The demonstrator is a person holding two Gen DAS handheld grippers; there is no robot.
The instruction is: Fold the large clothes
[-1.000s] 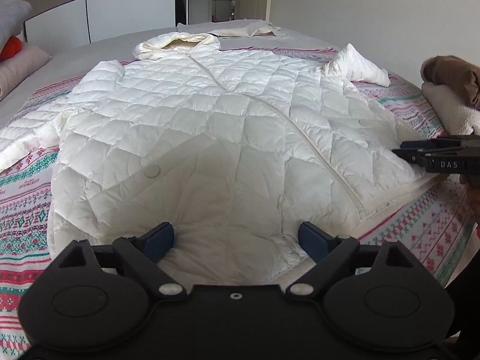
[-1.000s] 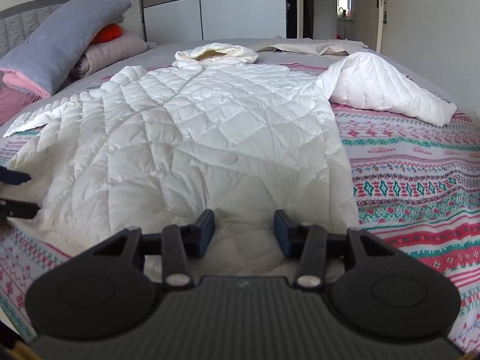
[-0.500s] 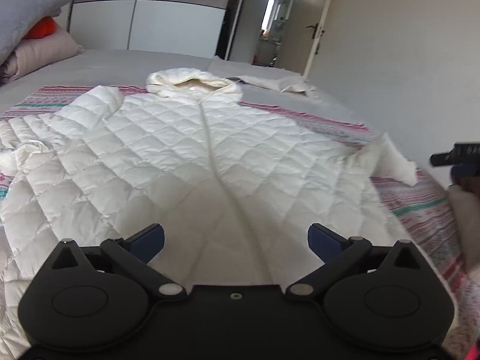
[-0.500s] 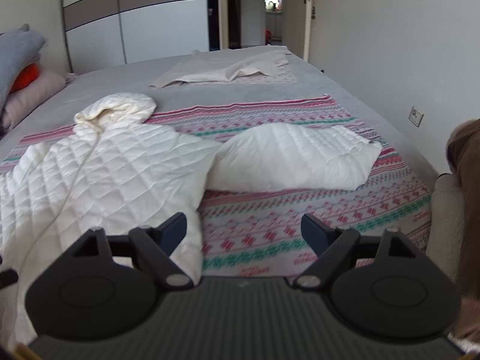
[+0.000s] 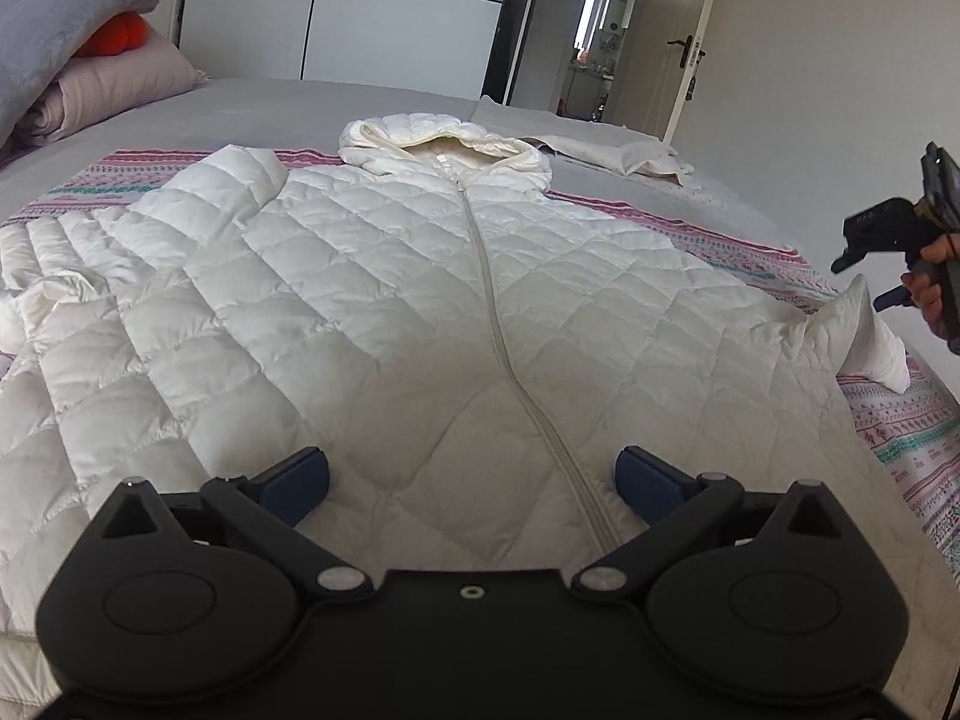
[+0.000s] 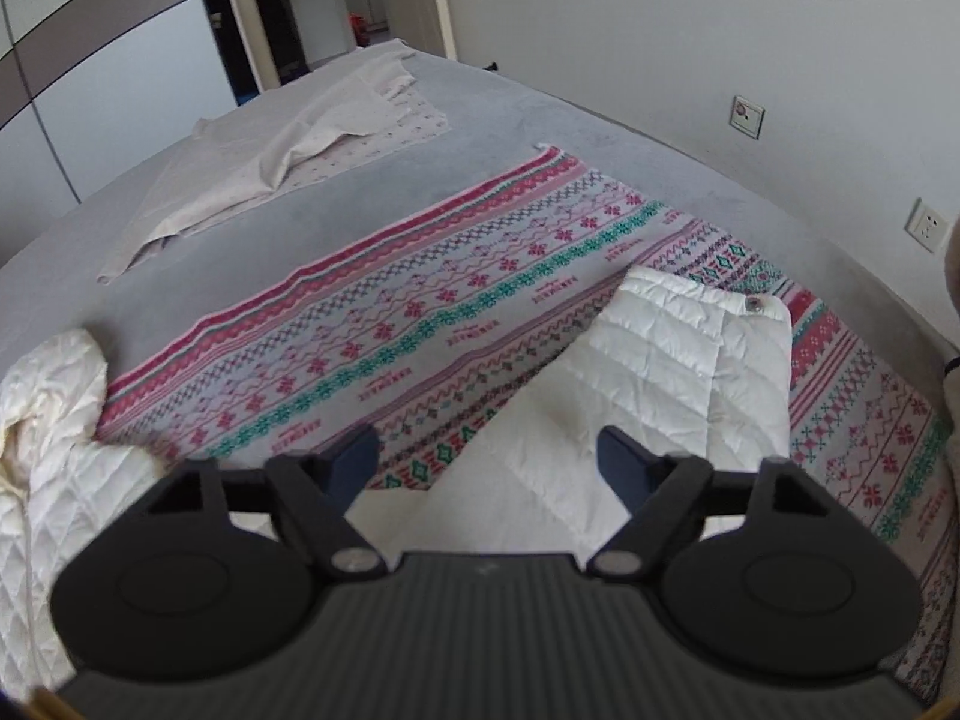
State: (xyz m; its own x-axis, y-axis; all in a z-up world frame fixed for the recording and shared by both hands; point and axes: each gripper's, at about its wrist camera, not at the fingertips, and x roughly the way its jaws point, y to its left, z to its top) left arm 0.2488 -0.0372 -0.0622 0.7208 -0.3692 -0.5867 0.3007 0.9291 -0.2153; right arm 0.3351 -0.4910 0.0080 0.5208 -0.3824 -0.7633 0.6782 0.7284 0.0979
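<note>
While the white quilted jacket [image 5: 384, 312] lies spread front-up across the bed, its zipper [image 5: 498, 324] runs from the hood [image 5: 444, 141] at the far end down toward the hem nearest the left wrist camera. One sleeve [image 5: 54, 300] is bunched and folded at the jacket's left edge in that view; the other sleeve [image 6: 678, 372] stretches out flat to the opposite side, its cuff with a small snap button [image 6: 753, 303] lying on the patterned blanket [image 6: 456, 300].

Over the jacket's lower front the left claw [image 5: 471, 474] hangs released, its blue-padded fingers [image 5: 297, 474] spread wide with nothing between them; whether they touch the fabric cannot be told. The right claw [image 6: 486, 459] is likewise released and grasps nothing, poised above the outstretched sleeve, with one finger over the blanket just beside the sleeve and the other over the sleeve itself. Seen from the left wrist view, the right claw [image 5: 864, 267] is at the far right edge, held in a hand [image 5: 927, 294] just above the raised tip of that sleeve.

Beneath the jacket, the pink, teal and white blanket covers part of the grey bed [image 6: 528, 120]. A pale beige cloth [image 6: 288, 162] lies crumpled beyond the blanket. Pillows [image 5: 78, 60] are stacked at the bed's far left, white wardrobe doors [image 5: 396, 24] stand behind, and two wall sockets [image 6: 747, 114] sit on the wall beside the bed.
</note>
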